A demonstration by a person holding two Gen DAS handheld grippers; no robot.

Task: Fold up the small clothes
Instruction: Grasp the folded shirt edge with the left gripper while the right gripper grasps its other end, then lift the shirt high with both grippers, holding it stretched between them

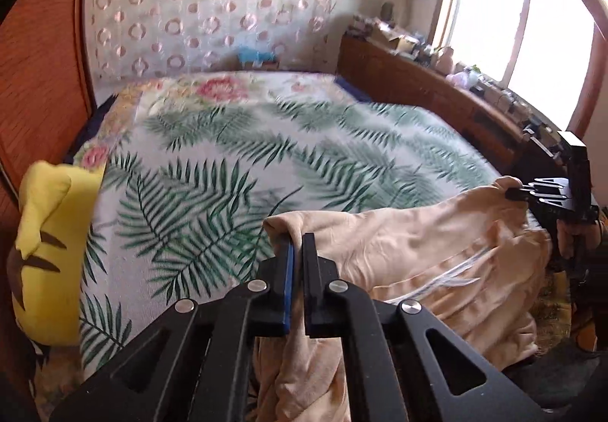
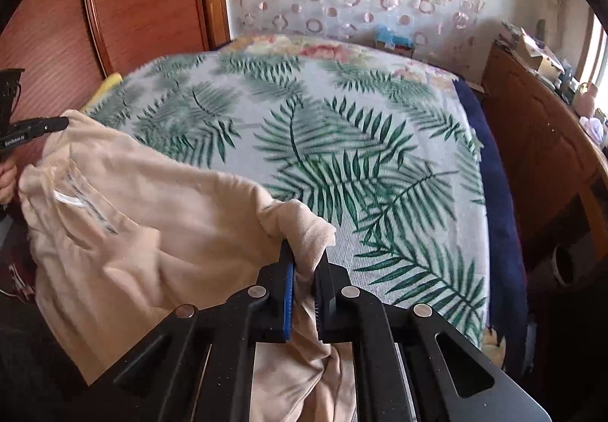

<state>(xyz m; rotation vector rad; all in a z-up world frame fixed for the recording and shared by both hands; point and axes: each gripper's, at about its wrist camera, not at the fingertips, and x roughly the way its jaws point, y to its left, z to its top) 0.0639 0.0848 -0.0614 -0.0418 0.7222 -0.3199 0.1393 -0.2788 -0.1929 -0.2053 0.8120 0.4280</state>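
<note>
Garment (image 1: 418, 243), beige, pinched by L gripper (image 1: 298, 243) & R gripper (image 2: 306, 251) above bedspread (image 1: 228, 156).

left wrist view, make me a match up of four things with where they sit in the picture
Things:
1. beige garment
2. yellow plush
3. window
4. left tongs

Places:
A. far left edge
B. upper right
C. bottom centre
D. lower right, held up over the palm-leaf bedspread

Pairs: 1-D, 2-A, 3-B, 4-C
</note>
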